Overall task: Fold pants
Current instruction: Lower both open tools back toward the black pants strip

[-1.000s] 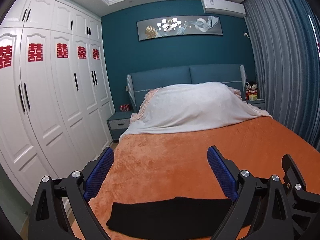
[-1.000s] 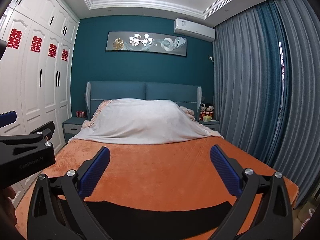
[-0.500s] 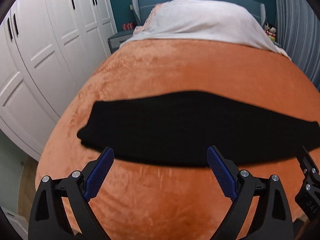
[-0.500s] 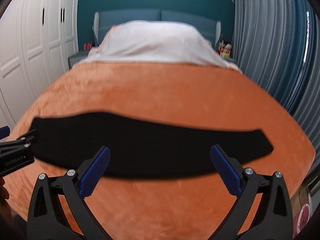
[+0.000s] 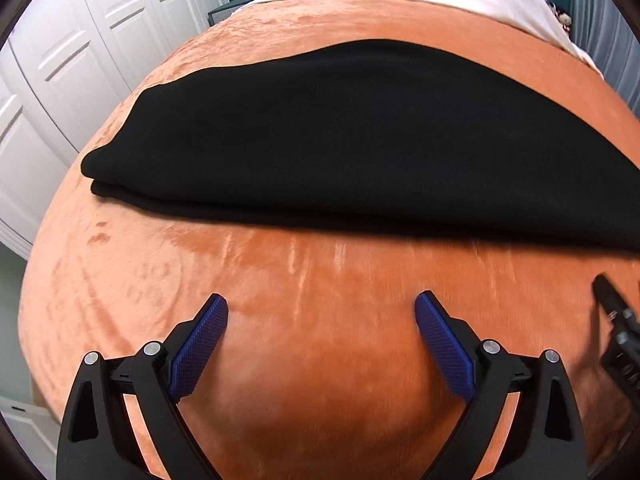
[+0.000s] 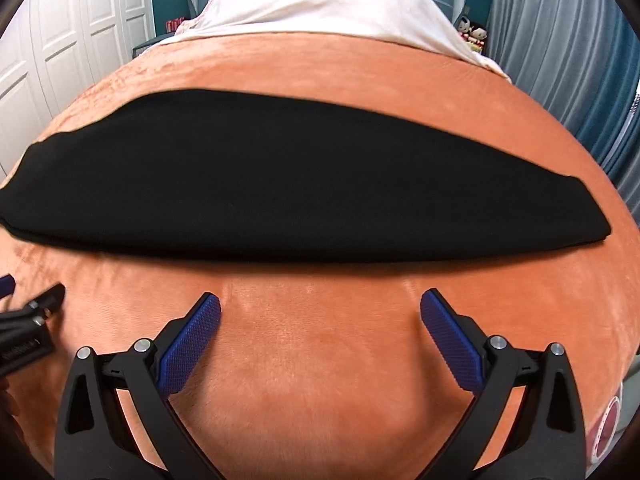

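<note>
Black pants lie folded lengthwise in a long strip across the orange bedspread, with two layers showing at their left end. They also show in the right wrist view, where their right end is visible. My left gripper is open and empty, just above the spread on the near side of the pants. My right gripper is open and empty, likewise short of the pants' near edge. The left gripper's body shows at the left edge of the right wrist view.
A white quilt is heaped at the head of the bed. White wardrobe doors stand along the left side. Grey curtains hang on the right. A nightstand with dolls is at the far right.
Both grippers have tilted down from facing the room to facing the bed and moved closer to the pants, which now fill the middle of both views. Both stay open.
</note>
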`<state>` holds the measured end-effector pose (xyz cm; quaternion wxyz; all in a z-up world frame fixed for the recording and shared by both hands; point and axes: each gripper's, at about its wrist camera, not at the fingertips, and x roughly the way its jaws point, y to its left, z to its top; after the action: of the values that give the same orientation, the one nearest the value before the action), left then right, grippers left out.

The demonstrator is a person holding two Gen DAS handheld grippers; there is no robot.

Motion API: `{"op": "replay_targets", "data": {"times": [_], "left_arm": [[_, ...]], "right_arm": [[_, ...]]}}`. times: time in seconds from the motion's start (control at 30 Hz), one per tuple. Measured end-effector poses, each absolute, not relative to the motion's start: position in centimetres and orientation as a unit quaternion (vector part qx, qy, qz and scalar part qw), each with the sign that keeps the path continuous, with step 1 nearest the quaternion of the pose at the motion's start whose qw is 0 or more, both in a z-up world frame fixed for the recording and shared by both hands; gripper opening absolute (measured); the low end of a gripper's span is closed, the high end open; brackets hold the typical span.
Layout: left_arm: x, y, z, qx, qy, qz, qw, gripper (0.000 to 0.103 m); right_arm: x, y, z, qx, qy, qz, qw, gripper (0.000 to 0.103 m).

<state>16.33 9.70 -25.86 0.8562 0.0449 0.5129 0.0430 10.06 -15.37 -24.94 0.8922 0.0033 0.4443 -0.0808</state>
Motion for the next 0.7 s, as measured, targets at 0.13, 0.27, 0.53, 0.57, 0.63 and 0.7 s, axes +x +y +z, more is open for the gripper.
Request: {"op": "replay_targets", "data": {"times": [0.13, 0.27, 0.53, 0.57, 0.63, 0.7], "left_arm": [[17.2, 9.2, -26.5, 0.056, 0.501, 0.04, 0.863, 0.098], [17.5, 9.0, -26.9, 0.067, 0.471, 0.032, 0.879, 0.098], [17.6, 9.2, -27.5, 0.062, 0.453, 0.032, 0.889, 0.098], [17.5, 9.0, -27.5, 0.065, 0.452, 0.033, 0.889, 0.098], [17.5, 9.0, -27.5, 0.065, 0.451, 0.034, 0.889, 0.098], [17.1, 8.9, -27.4, 0.059, 0.451, 0.03, 0.89, 0.098]], "right_arm": [[10.3, -15.4, -25.7, 0.009, 0.439, -0.078, 0.895, 0.098], [10.4, -15.7, -26.1, 0.015, 0.442, -0.077, 0.894, 0.098], [11.2, -15.1, -26.5, 0.009, 0.444, -0.09, 0.891, 0.098], [11.2, -15.3, -26.5, 0.014, 0.445, -0.088, 0.891, 0.098], [11.1, -15.4, -26.5, 0.017, 0.443, -0.086, 0.892, 0.098], [11.0, -15.5, -26.5, 0.019, 0.442, -0.085, 0.893, 0.098]]}}
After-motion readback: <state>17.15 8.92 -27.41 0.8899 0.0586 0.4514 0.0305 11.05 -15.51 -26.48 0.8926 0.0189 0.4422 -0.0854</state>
